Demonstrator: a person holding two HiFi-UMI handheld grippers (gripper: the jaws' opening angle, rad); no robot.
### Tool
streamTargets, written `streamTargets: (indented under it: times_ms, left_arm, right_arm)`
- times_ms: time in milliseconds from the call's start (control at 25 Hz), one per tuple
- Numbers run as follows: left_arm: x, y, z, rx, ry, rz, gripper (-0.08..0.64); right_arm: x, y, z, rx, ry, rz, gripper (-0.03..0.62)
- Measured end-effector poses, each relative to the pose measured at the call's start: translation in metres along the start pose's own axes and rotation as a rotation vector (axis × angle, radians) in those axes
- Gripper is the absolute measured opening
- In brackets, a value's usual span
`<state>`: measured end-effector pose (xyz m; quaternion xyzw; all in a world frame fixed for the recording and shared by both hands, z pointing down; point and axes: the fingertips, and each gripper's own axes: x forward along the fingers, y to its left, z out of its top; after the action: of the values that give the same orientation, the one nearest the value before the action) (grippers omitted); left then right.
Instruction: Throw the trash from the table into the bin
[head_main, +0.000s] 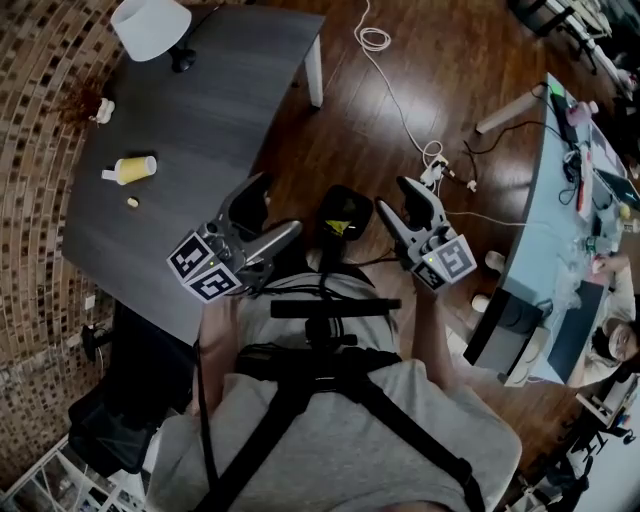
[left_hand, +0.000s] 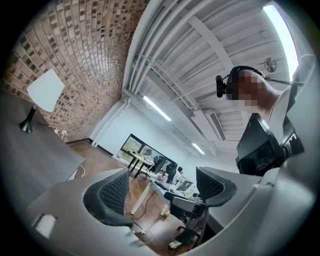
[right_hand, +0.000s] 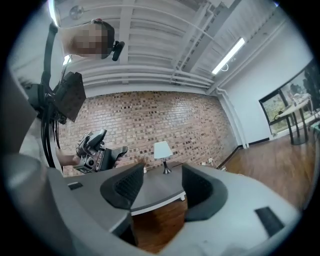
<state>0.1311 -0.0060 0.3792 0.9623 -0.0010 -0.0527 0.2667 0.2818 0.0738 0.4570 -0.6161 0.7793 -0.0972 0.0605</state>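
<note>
Both tools are empty. The left gripper (head_main: 280, 204) has its jaws spread wide and the right gripper (head_main: 393, 196) has a narrower gap, with only room and floor showing between each pair. They hover over the wooden floor by the near corner of the dark grey tabletop (head_main: 230, 90), well apart from the trash.

The main piece is a yellow cup with a white end (head_main: 131, 169), lying on its side near the far edge of the table by the brick wall. Its long axis runs roughly across the table, with the white end toward the wall and the yellow end toward the room. I can't tell from here which end is the mouth. A small yellow scrap (head_main: 132, 202) sits just beside it, and a brown crumpled bit (head_main: 82, 105) lies further along.

Lying like that, the cup may well roll off if a jaw nudges its side. A squeeze across the body could also crush it or spill any dregs. The scrap looks too small to pinch cleanly. What I take to be the black bin (head_main: 342, 222) stands right at the person's feet, easy to kick when they step in. The white lamp (head_main: 151, 26) stands well clear.
</note>
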Motion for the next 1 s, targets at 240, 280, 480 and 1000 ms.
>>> streamTargets:
  times_ms: [240,280,480,1000]
  left_arm:
    - [-0.048,0.017,0.031,0.013,-0.134,0.100,0.408]
    - [-0.062,0.021,0.038,0.016,-0.162,0.120,0.408]
    - [-0.168,0.049,0.075,0.016,-0.312,0.257,0.407]
    - [-0.467,0.099,0.106,0.011,-0.666,0.580,0.407]
  right_arm:
    - [0.067,0.035,-0.007,-0.029,0.077,0.190,0.236]
    - [0.080,0.046,-0.010,-0.042,0.097,0.224,0.236]
    - [0.156,0.127,-0.034,-0.064,0.209,0.401,0.236]
    - [0.354,0.329,-0.157,-0.317,0.581,0.612,0.288]
